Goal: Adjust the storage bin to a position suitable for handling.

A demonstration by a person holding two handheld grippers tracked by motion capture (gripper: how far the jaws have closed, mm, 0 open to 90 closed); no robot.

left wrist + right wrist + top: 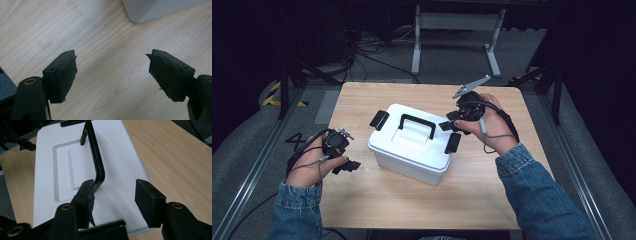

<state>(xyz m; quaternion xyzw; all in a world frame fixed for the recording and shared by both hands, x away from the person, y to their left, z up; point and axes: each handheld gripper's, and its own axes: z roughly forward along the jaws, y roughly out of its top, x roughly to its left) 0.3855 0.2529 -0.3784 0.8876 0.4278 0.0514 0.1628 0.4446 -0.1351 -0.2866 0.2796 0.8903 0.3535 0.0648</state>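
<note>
**Mid-table: white box flanked, latches up, nothing gripped**

At table centre sits the white plastic lidded box (412, 142) with a black carry handle (417, 125), angled on the light wood tabletop (472, 195). Both black side latches (379, 119) look flipped outward, so the lid is probably unlocked.

Right gripper (113, 195) hovers over the lid's near end, jaws spread, empty, aimed along the handle. Likely lining up to grab it.

Left gripper (112, 75) is parked beside the box over bare wood, jaws wide apart, holding nothing. Probably staged to steady the box body.
</note>
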